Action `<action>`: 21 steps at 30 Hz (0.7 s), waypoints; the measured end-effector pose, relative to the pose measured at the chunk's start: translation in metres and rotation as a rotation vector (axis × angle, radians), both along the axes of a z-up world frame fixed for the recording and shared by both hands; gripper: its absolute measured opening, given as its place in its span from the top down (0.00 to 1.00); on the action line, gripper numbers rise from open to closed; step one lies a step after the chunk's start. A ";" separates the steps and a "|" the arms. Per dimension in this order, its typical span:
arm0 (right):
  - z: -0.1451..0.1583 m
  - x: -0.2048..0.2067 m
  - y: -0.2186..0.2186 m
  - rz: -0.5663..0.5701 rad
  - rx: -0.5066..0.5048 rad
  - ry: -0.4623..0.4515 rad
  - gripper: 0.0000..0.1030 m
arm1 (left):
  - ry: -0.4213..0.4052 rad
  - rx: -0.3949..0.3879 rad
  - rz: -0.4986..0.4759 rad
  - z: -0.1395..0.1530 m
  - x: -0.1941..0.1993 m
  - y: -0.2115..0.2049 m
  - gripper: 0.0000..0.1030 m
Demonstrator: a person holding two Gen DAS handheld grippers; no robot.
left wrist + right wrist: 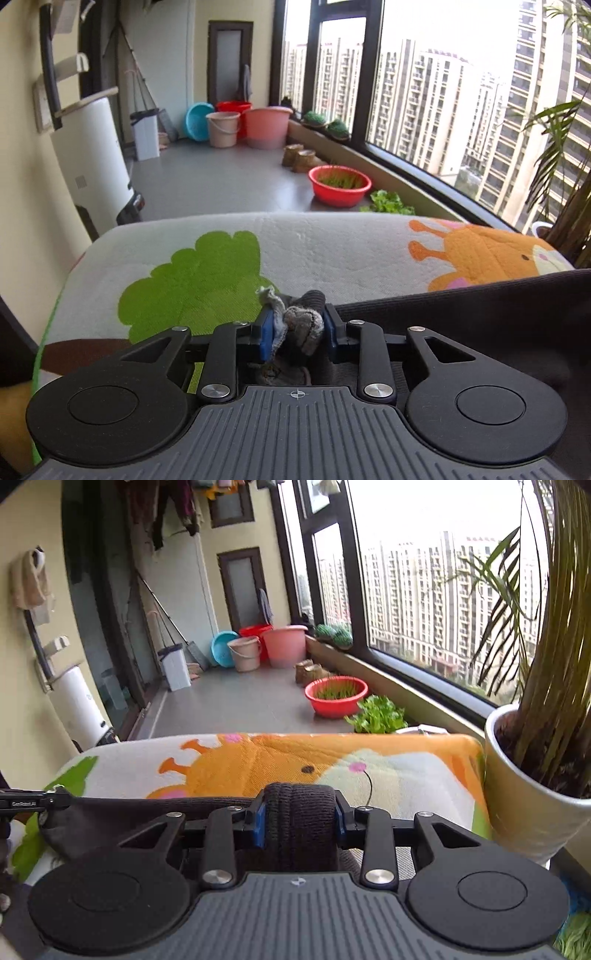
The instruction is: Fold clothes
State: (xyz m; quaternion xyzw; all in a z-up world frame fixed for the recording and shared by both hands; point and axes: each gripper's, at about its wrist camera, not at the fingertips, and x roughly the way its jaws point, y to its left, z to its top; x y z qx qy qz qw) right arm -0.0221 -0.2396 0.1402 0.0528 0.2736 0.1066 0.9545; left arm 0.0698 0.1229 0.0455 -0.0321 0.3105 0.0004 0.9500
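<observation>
Underneath everything lies a table covered by a cartoon blanket (pixel 332 251), white with a green tree on the left and an orange animal on the right. Across its near edge stretches a dark garment (pixel 461 314), its long axis running left to right between the two grippers, the fabric pulled fairly taut and raised off the blanket at both ends. At the right end, the right gripper (pixel 300 823) has its jaws closed most of the way, the blue pads pressing a thick roll of dark ribbed knit. At the left end, the left gripper (pixel 298 328) is likewise nearly closed, pinching a bunched grey and dark fold with a pale frayed scrap sticking up. Beside the table's right edge stands a potted palm (pixel 535 775); farther off, a red basin (pixel 340 184) sits on the floor
</observation>
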 end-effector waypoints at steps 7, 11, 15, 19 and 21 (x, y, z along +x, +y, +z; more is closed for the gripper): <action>0.008 -0.114 -0.029 0.094 0.041 -0.021 0.67 | -0.063 -0.068 -0.026 0.015 -0.129 0.019 0.57; -0.024 -0.154 -0.041 0.044 0.009 0.064 0.58 | -0.029 -0.026 0.078 0.000 -0.168 0.036 0.52; -0.018 -0.164 -0.066 -0.046 0.101 0.066 0.54 | -0.023 -0.202 0.149 0.004 -0.181 0.068 0.26; -0.007 -0.152 -0.087 -0.126 0.155 0.027 0.53 | -0.008 -0.291 0.144 0.009 -0.169 0.074 0.21; -0.006 -0.147 -0.090 -0.133 0.178 0.029 0.53 | 0.021 -0.273 0.116 0.005 -0.160 0.062 0.20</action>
